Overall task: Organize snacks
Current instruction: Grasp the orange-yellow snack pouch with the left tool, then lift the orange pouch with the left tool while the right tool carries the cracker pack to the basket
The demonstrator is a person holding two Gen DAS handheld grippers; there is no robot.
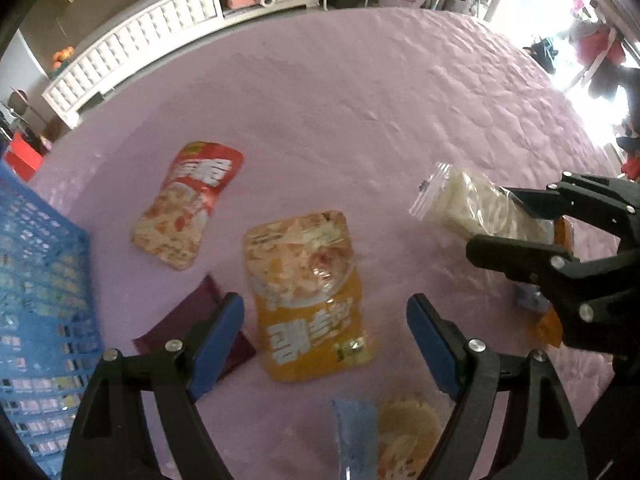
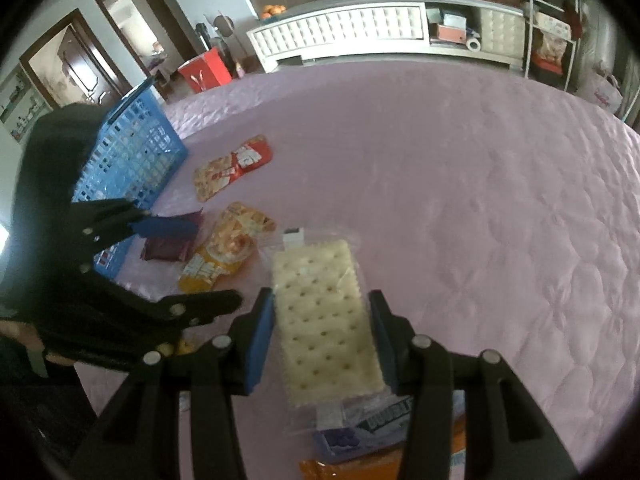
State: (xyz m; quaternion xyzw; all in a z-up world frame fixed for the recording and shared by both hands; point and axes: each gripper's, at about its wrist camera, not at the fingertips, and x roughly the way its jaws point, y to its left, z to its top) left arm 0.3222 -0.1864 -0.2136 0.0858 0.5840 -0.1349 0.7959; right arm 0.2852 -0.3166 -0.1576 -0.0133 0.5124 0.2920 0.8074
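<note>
My right gripper (image 2: 320, 300) is shut on a clear pack of pale square crackers (image 2: 324, 320), both blue pads pressing its long sides and holding it above the pink quilted cover. The left wrist view shows the same crackers (image 1: 480, 204) in the right gripper (image 1: 496, 220) at the right edge. My left gripper (image 1: 324, 312) is open and hangs over a yellow snack packet (image 1: 308, 292) without touching it. A red snack packet (image 1: 188, 204) lies further off, and a dark purple packet (image 1: 192, 324) sits partly under the left finger. The blue basket (image 1: 40, 300) stands to the left.
A round-cracker pack (image 1: 404, 432) and a light blue packet (image 1: 356, 432) lie close below the left gripper. Under the held crackers lie a blue packet (image 2: 360, 432) and an orange one (image 2: 352, 468). A white cabinet (image 2: 340, 32) stands beyond the pink cover (image 2: 480, 200).
</note>
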